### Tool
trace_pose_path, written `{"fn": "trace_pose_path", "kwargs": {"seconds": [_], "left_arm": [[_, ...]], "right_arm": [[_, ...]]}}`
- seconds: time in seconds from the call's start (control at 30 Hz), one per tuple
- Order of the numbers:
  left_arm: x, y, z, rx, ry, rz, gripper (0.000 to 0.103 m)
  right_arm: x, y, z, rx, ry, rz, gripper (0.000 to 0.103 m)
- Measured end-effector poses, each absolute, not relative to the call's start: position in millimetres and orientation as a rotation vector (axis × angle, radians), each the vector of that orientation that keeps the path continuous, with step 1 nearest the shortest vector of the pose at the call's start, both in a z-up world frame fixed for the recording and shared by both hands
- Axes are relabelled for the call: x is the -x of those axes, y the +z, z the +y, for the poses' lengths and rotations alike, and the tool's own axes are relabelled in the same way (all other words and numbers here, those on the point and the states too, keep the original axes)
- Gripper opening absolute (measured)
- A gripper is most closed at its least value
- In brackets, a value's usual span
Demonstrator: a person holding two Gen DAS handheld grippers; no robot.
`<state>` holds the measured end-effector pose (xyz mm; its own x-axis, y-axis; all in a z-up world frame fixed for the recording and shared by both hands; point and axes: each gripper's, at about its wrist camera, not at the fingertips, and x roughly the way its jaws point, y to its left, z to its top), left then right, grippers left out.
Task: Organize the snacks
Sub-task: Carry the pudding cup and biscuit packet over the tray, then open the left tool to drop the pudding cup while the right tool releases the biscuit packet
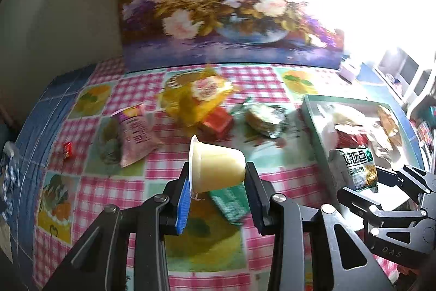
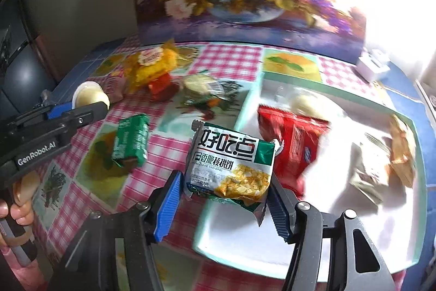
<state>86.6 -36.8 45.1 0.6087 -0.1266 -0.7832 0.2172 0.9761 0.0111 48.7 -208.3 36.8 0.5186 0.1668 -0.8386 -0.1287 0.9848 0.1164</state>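
left tool (image 1: 218,176): clamped on jelly cup (image 1: 216,165)
right tool (image 2: 224,182): gripping walnut-cookie pack (image 2: 231,165)
tip: lower each flat into tray (image 2: 272,258), clear of red pack (image 2: 294,143)

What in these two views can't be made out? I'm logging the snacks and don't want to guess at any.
- Tray far corner: washed out by window glare, both views.
- Snacks behind the red packet in the tray: motion blurred, right wrist view.
- Green packet: partly hidden behind the jelly cup in the left gripper.
- Small red item: too small to identify.
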Motion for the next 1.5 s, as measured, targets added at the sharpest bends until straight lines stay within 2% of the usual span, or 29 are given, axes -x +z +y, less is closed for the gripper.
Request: {"fn": "trace_pose_path", "kwargs": {"seconds": [0.67, 0.97, 1.5], "left_arm": [[-64.6, 56.8, -158.8, -0.332, -0.45, 0.917, 0.039], [-53.2, 40.1, -207.7, -0.423, -0.541, 0.978, 0.039], [-56.5, -0.6, -225.2, -0.477, -0.51, 1.097, 0.039]], "right_arm": [[-1.7, 53.1, -312.3, -0.209, -0.013, 0.917, 0.063], [9.4, 42.2, -351.9, -0.263, -0.104, 0.924, 0.063], [3.4, 16.5, -363.3, -0.256, -0.137, 1.011, 0.063]]}}
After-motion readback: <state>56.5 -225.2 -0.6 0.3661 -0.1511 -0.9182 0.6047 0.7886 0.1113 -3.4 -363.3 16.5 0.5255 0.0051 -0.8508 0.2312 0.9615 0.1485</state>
